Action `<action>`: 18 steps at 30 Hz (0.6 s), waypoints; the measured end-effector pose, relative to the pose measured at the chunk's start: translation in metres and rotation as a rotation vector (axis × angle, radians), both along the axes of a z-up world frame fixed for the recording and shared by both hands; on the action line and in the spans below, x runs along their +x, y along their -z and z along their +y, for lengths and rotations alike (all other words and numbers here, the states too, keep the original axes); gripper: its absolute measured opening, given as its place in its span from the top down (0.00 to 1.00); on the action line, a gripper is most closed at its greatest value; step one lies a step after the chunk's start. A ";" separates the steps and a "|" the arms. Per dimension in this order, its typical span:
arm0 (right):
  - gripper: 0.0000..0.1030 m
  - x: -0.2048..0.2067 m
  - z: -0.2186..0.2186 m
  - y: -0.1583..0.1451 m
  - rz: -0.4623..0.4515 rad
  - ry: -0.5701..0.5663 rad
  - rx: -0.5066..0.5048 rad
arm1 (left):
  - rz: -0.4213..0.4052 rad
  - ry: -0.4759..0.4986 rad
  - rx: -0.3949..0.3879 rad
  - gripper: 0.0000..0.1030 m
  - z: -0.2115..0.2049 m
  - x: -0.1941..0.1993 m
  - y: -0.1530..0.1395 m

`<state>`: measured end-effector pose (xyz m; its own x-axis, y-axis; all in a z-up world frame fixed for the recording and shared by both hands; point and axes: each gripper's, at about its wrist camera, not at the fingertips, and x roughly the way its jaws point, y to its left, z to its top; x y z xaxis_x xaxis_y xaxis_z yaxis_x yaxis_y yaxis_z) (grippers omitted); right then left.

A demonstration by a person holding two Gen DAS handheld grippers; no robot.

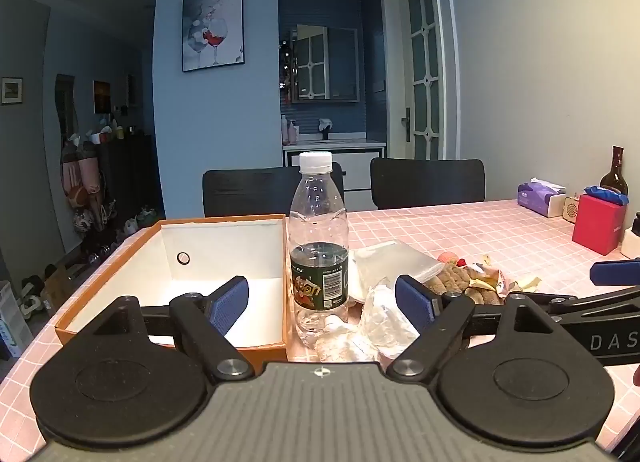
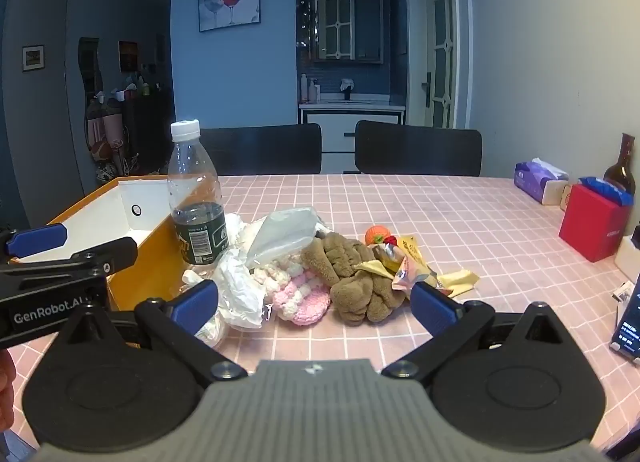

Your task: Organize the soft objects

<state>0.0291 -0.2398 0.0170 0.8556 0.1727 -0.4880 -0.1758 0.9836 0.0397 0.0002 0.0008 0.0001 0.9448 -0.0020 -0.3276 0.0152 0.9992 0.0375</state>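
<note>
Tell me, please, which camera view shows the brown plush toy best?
The right wrist view: the brown plush toy lies whole and unobstructed between the open fingers, beside the pink crochet piece. The left wrist view shows only part of it, hidden behind that gripper's own blue finger pad.

**Hidden, cropped and unreadable**

The phone (image 2: 630,322) was cut by the right wrist view's edge, its screen text too small to read; the bottle (image 1: 319,250) label stayed illegible; the pink knit (image 2: 304,298) lay partly under the brown plush (image 2: 352,274) — in the left wrist view the white wrapper (image 1: 380,318) covered it.
</note>
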 end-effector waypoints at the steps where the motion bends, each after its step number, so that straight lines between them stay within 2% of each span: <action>1: 0.03 0.001 0.000 0.000 -0.002 -0.001 -0.004 | 0.003 0.001 -0.003 0.05 0.000 0.000 0.000; 18: 0.03 0.006 0.003 0.004 0.015 0.014 0.010 | 0.016 -0.009 0.002 0.05 0.004 0.001 0.002</action>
<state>0.0346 -0.2365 0.0127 0.8504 0.1663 -0.4991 -0.1618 0.9854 0.0526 0.0015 0.0050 -0.0019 0.9394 0.0071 -0.3428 0.0070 0.9992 0.0399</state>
